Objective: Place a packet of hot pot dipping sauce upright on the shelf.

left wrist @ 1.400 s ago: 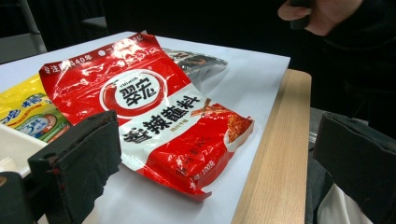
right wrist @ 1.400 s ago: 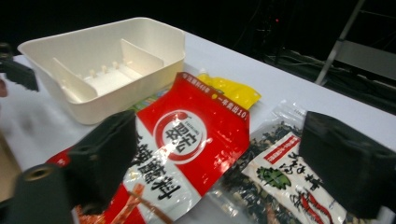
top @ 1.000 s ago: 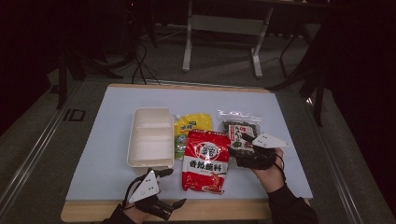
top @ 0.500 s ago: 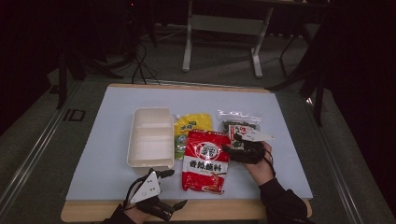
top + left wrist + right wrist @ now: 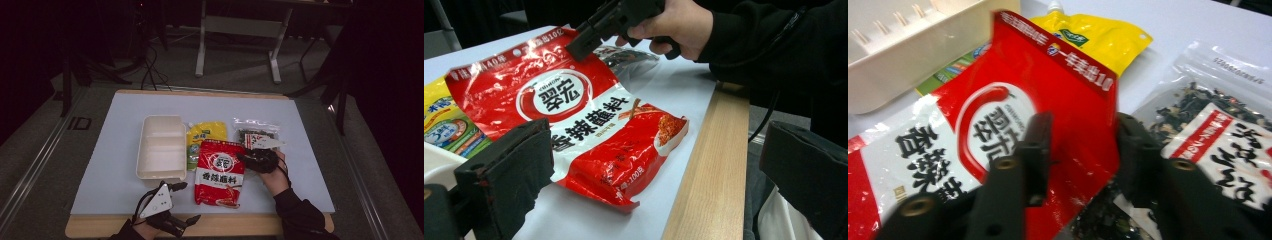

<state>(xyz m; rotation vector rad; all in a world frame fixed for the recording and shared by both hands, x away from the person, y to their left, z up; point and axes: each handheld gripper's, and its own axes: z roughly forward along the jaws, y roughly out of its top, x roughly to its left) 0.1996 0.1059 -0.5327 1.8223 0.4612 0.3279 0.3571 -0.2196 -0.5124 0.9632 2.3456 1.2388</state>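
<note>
I've got the right gripper [image 5: 1078, 160], jaws just closing, pinching the red pouch's [image 5: 220, 172] upper right corner, lifted off the table [image 5: 100, 165] beside the white tray [image 5: 161, 147] for a pickup; left gripper [image 5: 177, 202] spread, idle by the near edge.

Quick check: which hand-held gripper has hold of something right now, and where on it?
The right hand-held gripper pinches the red seasoning pouch at its upper right corner, edge lifted. The left hand-held gripper holds nothing.

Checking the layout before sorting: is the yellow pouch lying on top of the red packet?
No, the red packet overlaps the lower edge of the yellow pouch, which lies beneath it.
</note>
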